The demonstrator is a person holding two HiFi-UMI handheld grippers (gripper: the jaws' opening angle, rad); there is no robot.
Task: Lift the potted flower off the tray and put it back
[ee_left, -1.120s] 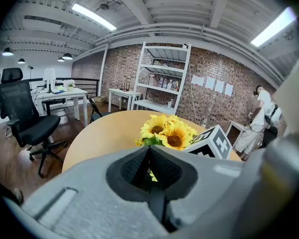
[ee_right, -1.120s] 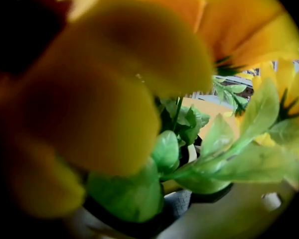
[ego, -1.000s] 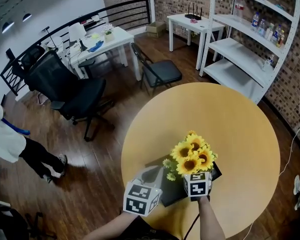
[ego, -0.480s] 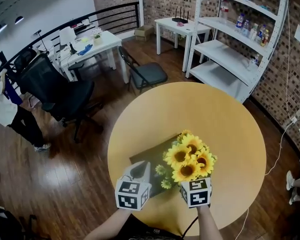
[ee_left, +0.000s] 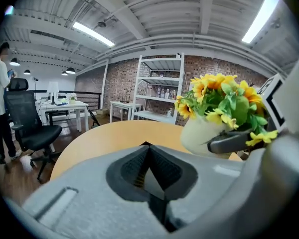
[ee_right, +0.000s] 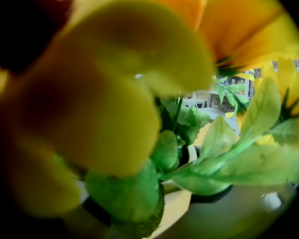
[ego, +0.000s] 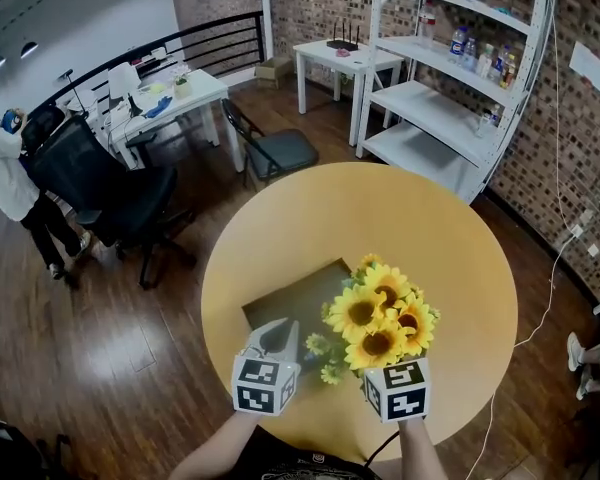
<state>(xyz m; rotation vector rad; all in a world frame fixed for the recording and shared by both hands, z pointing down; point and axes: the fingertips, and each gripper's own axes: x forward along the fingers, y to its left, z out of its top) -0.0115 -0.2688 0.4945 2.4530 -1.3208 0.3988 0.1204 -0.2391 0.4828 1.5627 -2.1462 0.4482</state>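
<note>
**Potted sunflowers gripped at the tray's right edge**

Head view: a round light-wood surface (ego: 450, 238) carries a dark flat rectangular tray (ego: 290, 303) close to its near edge, left of centre. The potted flower (ego: 380, 318), a bunch of yellow artificial sunflowers, is at the tray's right edge, and its blooms cover that edge. No view shows whether the pot's base touches the tray. The right gripper (ego: 395, 388) reaches in from the surface's near edge beneath the blooms.

Left gripper view: the cream pot (ee_left: 202, 133) shows at right, with one dark finger (ee_left: 234, 141) of the right gripper laid across its wall.

Right gripper view: blurred petals and green leaves fill most of the frame. The pot's pale rim (ee_right: 178, 203) sits between the dark fingers (ee_right: 213, 198), which are closed on it.

The left gripper (ego: 282, 333) is over the tray's near edge, just beside the flowers. Its fingers (ee_left: 124, 173) meet in a V-shaped notch with nothing between them. Beyond the surface's far edge stand a black office chair (ego: 110, 193) and a white shelf unit (ego: 450, 108).
</note>
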